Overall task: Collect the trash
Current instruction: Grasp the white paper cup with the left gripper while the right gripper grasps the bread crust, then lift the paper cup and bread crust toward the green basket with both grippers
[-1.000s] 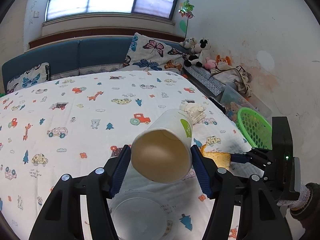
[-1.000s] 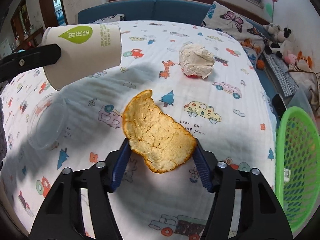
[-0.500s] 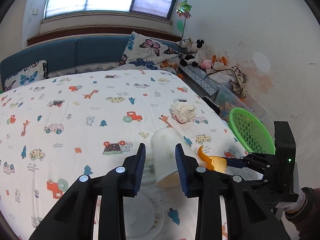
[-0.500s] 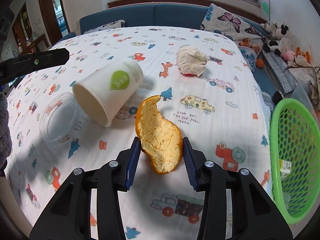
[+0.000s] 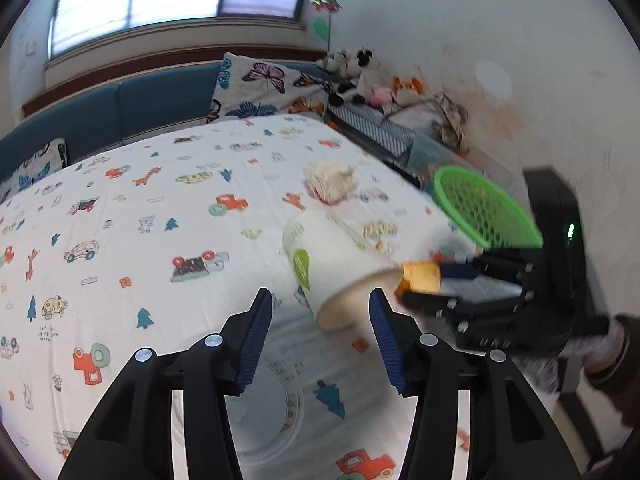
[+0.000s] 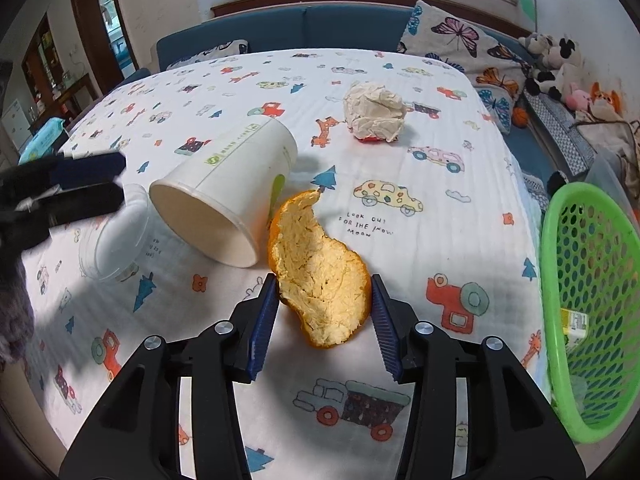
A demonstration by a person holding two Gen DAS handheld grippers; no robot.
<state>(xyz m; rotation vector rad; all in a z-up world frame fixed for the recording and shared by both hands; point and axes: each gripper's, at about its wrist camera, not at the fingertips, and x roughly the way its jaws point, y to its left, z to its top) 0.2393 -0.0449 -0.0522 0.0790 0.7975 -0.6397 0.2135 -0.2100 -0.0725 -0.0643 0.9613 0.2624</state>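
Note:
A white paper cup [image 5: 332, 264] with a green logo lies on its side on the cartoon-print cloth, mouth toward me; it also shows in the right wrist view [image 6: 228, 196]. My left gripper [image 5: 320, 332] is open and empty just short of the cup's mouth. My right gripper [image 6: 324, 312] is shut on an orange peel [image 6: 320, 268], which also shows in the left wrist view [image 5: 420, 278]. A crumpled paper ball [image 6: 374, 114] lies farther back. A clear plastic lid [image 6: 114, 240] lies left of the cup.
A green mesh basket [image 6: 580, 300] stands off the table's right edge with a small item inside. The cloth-covered table [image 6: 440, 200] fills both views. A blue sofa with butterfly pillows [image 6: 452, 40] and plush toys [image 6: 552, 60] sit behind.
My left gripper let go of the paper cup, which dropped onto its side on the cloth; the jaws closed briefly, then opened again. My right gripper keeps hold of the orange peel.

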